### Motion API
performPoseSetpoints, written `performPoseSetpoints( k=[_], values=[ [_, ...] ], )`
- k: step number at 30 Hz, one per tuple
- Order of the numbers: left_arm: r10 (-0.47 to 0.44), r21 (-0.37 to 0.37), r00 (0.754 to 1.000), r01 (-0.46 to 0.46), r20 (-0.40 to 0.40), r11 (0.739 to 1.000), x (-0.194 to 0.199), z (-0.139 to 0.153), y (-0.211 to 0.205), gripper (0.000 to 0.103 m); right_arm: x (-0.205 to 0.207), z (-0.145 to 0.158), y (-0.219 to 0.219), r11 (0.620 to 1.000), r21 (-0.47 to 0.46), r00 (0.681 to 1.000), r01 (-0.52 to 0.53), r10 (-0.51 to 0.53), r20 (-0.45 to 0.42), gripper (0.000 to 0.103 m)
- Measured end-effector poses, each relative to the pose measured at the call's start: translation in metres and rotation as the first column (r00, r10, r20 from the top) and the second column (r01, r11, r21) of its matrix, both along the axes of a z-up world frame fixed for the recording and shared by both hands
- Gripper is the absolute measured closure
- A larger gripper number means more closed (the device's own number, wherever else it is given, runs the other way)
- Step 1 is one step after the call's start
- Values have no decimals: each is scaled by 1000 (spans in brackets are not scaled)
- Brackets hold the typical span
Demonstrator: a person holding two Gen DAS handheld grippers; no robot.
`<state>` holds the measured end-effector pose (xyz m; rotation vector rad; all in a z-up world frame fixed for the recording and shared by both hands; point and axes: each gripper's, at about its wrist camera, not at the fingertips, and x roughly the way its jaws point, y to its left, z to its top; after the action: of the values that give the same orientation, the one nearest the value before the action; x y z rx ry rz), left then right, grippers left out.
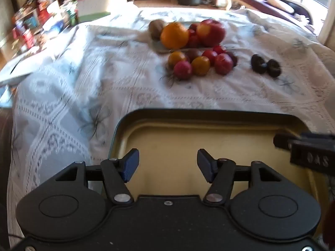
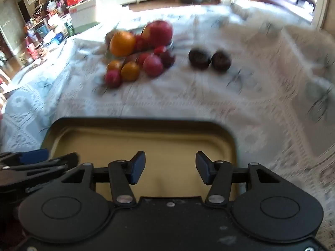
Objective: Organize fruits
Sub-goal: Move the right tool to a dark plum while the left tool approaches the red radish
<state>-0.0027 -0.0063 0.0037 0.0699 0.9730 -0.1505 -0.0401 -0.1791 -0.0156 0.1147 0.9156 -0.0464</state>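
Presently, left gripper and right gripper: both tilted steeply downward, side by side over one shallow yellow tray with a dark rim, jaws spread wide, nothing between the blue pads. Fruits: orange and large red apple piled together, small red and yellow fruits clustered just before them on the white patterned cloth, two dark fruits apart rightward, all well beyond the tray. Lettering on the neighbouring gripper's body is too blurred to read with certainty.
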Motion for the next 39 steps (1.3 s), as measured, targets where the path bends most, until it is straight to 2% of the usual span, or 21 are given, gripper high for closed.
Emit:
performPoseSetpoints(
  k=[2,5,7,10,11,12,16,24,25,29,32,39],
  values=[
    [-23,-11,1000,24,10,1000,3,8,1,39,3,6,-2,1000,-18,1000,25,-25,13,47],
    [-26,-37,1000,26,14,999,16,21,7,39,18,14,-16,996,75,997,42,-38,-61,49],
    [-24,-35,999,25,26,999,27,27,9,39,30,22,-22,995,94,995,42,-33,-92,50],
    [-24,-32,999,25,36,999,49,39,12,41,37,47,-22,998,42,999,35,-33,-33,50],
    [-26,-32,999,27,31,999,58,42,13,44,49,48,-27,997,69,999,31,-29,-41,50],
    [-28,-40,999,29,20,999,69,45,15,46,60,54,-31,998,55,999,29,-27,-37,50],
    [-31,-79,999,30,-10,996,106,49,19,46,102,63,-53,995,70,997,69,-67,-33,50],
    [-42,-96,994,32,-100,995,165,22,8,46,164,44,-86,983,121,989,137,-129,-73,51],
    [-49,-103,993,38,-109,994,169,17,4,46,169,35,-86,982,109,985,151,-140,-104,51],
    [-87,-109,989,74,-118,991,175,2,-13,46,174,18,-95,973,131,978,189,-175,-110,50],
    [-94,-89,987,83,-127,993,180,-8,-24,46,173,19,-106,962,148,973,229,-221,-68,50],
    [-92,-30,987,88,-135,996,184,-24,-32,46,184,0,-129,934,133,942,331,-320,-100,50]
  ],
)
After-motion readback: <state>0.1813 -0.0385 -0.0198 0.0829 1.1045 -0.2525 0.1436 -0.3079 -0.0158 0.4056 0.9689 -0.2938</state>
